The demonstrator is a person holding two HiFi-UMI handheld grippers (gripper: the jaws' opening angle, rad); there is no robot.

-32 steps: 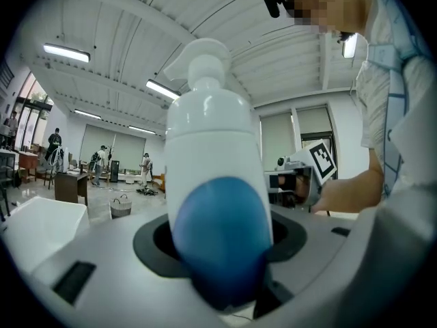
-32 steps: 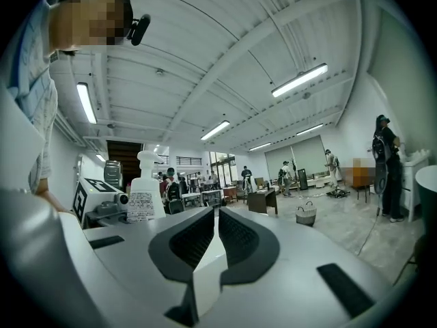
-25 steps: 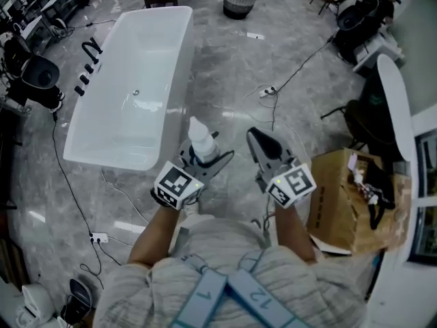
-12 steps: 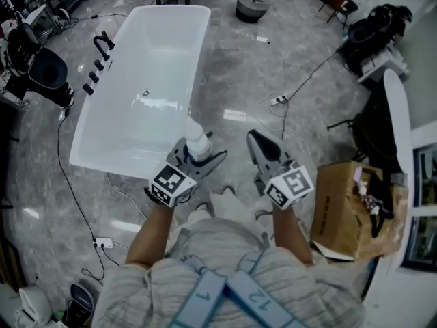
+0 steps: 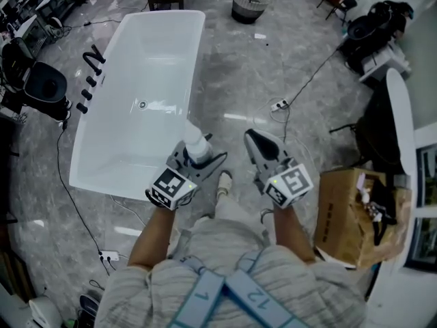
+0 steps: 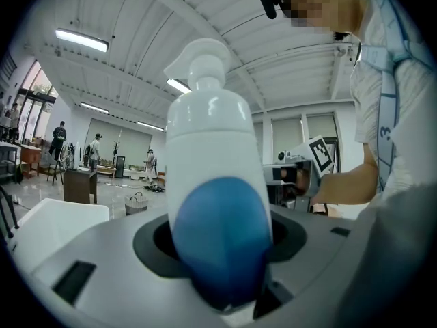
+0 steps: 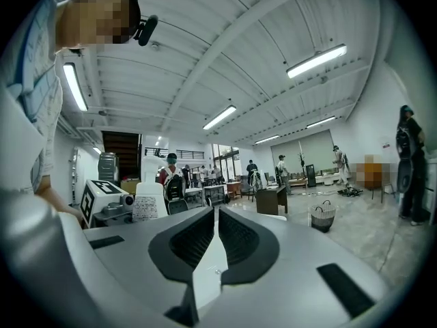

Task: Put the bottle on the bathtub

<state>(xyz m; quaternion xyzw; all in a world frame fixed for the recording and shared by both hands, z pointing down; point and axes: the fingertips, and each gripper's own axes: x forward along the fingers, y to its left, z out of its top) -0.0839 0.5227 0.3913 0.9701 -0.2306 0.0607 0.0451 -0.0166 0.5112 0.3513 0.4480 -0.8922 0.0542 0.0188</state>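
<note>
There are two grippers, one bottle and one bathtub. The left gripper [image 5: 202,160] has its fingers closed around the lower body of the white pump bottle [image 5: 194,141], which stands upright in them and carries a blue patch. The right gripper [image 5: 257,142] has its fingers brought together with nothing between them. Compared with one second ago, the bathtub [image 5: 194,60] lies closer, and the bottle's top now overlaps its right rim in the head view; the bottle is not set down on it. One shoe [image 5: 222,179] shows between the grippers. One cardboard box [image 5: 351,214] stands at the right. Farther away a cable with a power strip [image 5: 278,105] crosses the floor, black taps [image 5: 92,60] stand left of the tub, and one basket [image 5: 247,5] is beyond
</note>
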